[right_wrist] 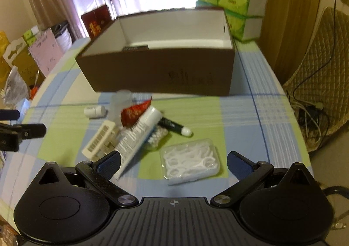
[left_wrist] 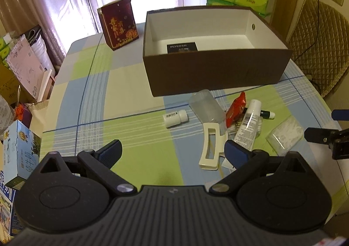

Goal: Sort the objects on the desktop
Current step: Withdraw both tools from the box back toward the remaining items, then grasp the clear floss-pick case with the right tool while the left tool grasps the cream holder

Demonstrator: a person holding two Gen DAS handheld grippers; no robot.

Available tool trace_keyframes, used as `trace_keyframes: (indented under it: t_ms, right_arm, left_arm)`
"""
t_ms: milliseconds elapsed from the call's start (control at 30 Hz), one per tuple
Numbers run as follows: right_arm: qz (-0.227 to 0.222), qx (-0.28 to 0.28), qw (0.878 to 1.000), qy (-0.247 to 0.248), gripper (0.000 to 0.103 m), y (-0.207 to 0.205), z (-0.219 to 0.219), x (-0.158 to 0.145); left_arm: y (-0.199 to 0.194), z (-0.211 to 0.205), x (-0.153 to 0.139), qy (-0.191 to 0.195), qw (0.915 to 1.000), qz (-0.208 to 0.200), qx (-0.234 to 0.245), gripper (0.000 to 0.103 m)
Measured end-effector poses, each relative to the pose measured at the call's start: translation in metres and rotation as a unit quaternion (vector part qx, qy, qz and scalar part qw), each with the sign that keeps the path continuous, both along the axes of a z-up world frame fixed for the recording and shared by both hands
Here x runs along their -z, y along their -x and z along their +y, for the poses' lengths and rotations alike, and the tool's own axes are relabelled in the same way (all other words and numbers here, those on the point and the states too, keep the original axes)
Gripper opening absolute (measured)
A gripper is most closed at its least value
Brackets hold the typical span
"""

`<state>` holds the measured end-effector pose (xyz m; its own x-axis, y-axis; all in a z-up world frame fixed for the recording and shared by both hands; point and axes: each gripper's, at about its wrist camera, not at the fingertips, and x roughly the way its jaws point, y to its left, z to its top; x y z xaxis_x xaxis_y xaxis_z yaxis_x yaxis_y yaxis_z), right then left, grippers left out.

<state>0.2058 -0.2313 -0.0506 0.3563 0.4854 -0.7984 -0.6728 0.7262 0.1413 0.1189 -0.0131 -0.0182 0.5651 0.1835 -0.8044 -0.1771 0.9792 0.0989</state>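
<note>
Hardly anything has been sorted yet, by the look of it. The big brown box stands open at the far side of the table, and the only thing I can make out inside is a small black card or packet lying flat on its white floor.

Everything else is heaped on the checked cloth just in front of the box. A small white pill bottle lies on its side a little apart, to the left of the heap. Next to it a clear plastic cup has tipped over, with a red snack packet against it. A white tube lies across the pile, over a dark green pen with a white cap. A cream clip-like piece sits at the near left of the heap, and a clear case of white floss picks lies alone at the near right.

Both tongs are empty. The left tongs hang spread wide above the cloth, near the cream piece. The right tongs are spread just as wide, with the floss case lying between the fingers, not touched by them as far as I can tell.

So I would say about seven things are left to move, and the floss case looks the likeliest next pick.
</note>
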Motion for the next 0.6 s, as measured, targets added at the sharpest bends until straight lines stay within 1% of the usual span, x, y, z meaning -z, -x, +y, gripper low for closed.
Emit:
trace_keyframes:
  t_ms: [133,267,367,433,467,600]
  right_arm:
    - [0.003,-0.007,1.0,0.01,0.101,-0.003,-0.002,0.017]
    - [0.008,-0.007,1.0,0.009,0.101,-0.007,-0.005,0.032]
    - [0.008,-0.009,1.0,0.008,0.1,-0.012,-0.007,0.041]
    - [0.006,-0.01,1.0,0.012,0.098,-0.016,-0.007,0.047]
    - [0.006,-0.011,1.0,0.013,0.096,-0.017,-0.007,0.051]
    - [0.013,-0.011,1.0,0.019,0.093,-0.025,-0.005,0.061]
  left_arm:
    - [-0.004,0.0,0.013,0.007,0.9999,0.008,0.001,0.099]
    - [-0.008,-0.002,0.026,0.006,0.9999,0.013,0.005,0.099]
    - [-0.011,0.0,0.035,0.012,0.9998,0.017,0.005,0.099]
    - [-0.014,0.002,0.041,0.019,0.9996,0.021,0.003,0.099]
    - [-0.016,0.003,0.044,0.021,0.9995,0.023,0.002,0.099]
    - [-0.022,0.004,0.058,0.016,0.9993,0.034,0.001,0.098]
